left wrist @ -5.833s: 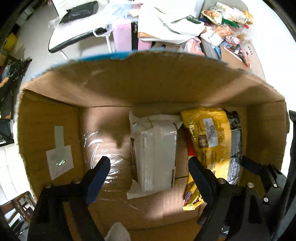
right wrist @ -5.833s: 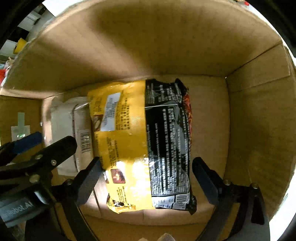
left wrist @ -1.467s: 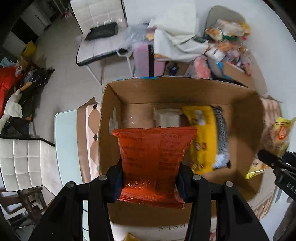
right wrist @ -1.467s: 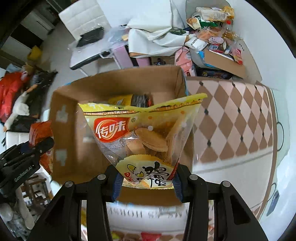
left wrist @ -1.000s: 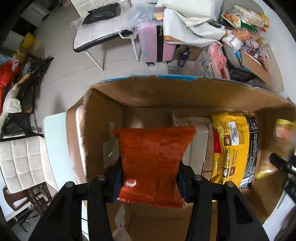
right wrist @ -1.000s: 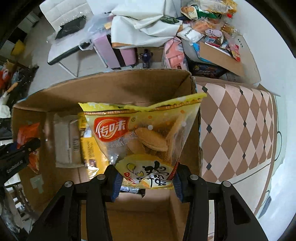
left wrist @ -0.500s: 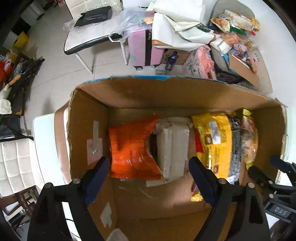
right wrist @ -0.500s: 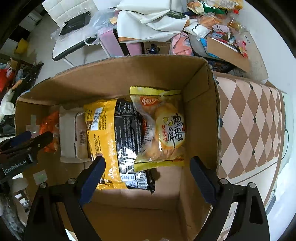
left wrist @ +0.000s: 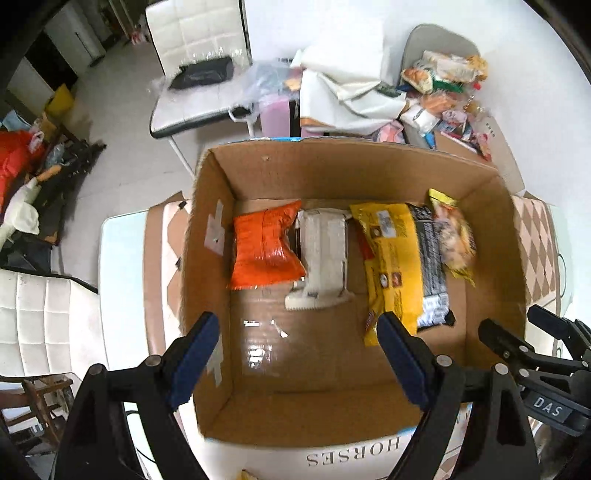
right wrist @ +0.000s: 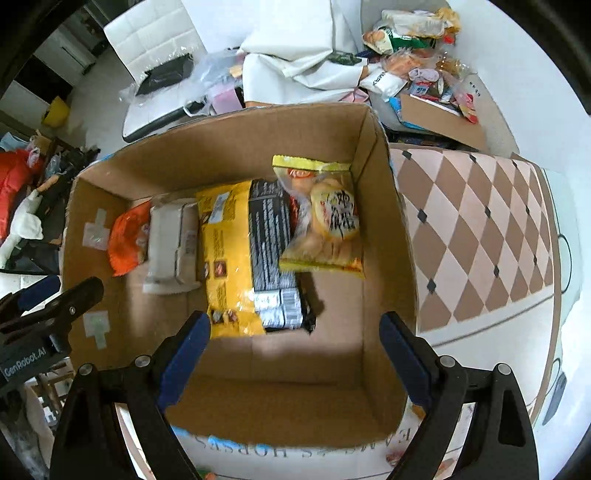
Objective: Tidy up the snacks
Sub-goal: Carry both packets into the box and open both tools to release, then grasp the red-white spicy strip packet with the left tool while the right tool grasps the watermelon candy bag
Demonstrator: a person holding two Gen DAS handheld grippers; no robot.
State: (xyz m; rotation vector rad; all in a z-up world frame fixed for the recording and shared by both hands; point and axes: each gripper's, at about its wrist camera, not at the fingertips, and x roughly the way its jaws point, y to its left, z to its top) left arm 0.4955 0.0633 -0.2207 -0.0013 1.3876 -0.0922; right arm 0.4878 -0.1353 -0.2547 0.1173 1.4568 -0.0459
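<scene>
- Cardboard box [left wrist: 332, 166], open-topped, on a table with a diamond-patterned cloth [right wrist: 480, 221].
- Orange bag [left wrist: 264, 245], at the box's left end, flat on the floor.
- White packet [left wrist: 325, 254], touching the orange bag's right side.
- Yellow-and-black bag [left wrist: 399, 258], right of the white packet.
- Biscuit bag [right wrist: 325, 221], overlapping the yellow-and-black bag, against the right wall.
- Left gripper [left wrist: 299, 354], spread wide above the box, empty.
- Right gripper [right wrist: 295, 354], spread wide above the box, empty.

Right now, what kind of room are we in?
Probably a lived-in dining or living room: padded white chair, checkered table top, and a floor heap of snack packets behind the cardboard box.
</scene>
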